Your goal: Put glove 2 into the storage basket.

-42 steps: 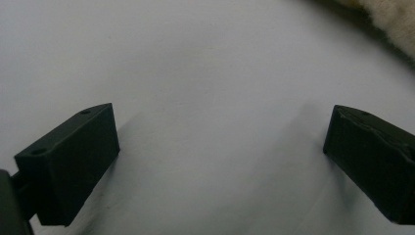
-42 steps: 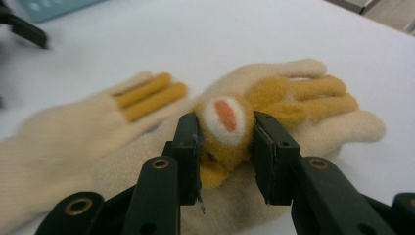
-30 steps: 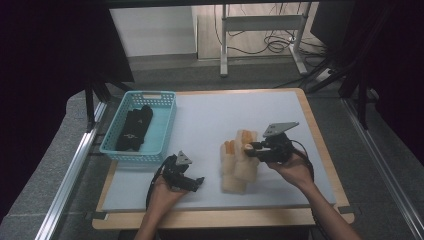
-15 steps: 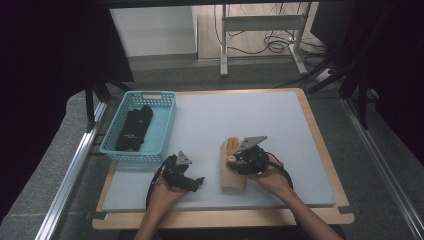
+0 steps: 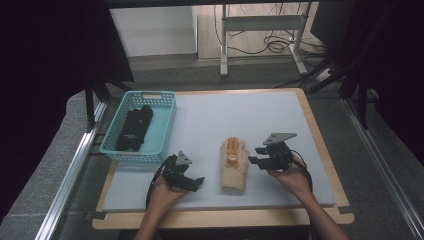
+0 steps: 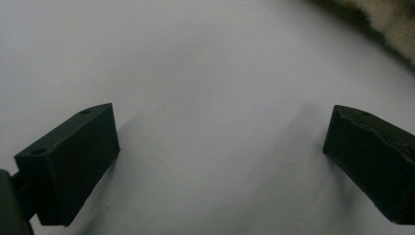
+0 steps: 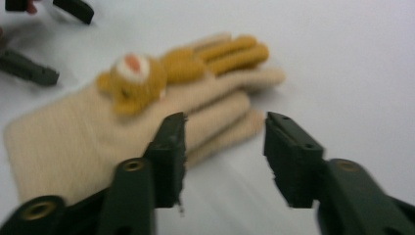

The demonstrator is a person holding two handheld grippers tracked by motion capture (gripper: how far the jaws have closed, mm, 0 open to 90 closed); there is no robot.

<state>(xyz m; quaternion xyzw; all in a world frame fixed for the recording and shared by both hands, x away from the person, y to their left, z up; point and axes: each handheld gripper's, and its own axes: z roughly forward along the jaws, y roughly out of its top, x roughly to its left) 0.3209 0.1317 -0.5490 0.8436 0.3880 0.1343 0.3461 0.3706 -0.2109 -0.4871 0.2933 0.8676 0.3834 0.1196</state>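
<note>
My right gripper (image 5: 256, 161), jaws parted and just narrowing on nothing, sits just right of the beige glove (image 5: 235, 165), whose length runs toward the far edge.

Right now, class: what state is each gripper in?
Left gripper: open, holding nothing, over the white mat.
Right gripper: open, holding nothing, jaws just closing somewhat beside the beige glove.
</note>
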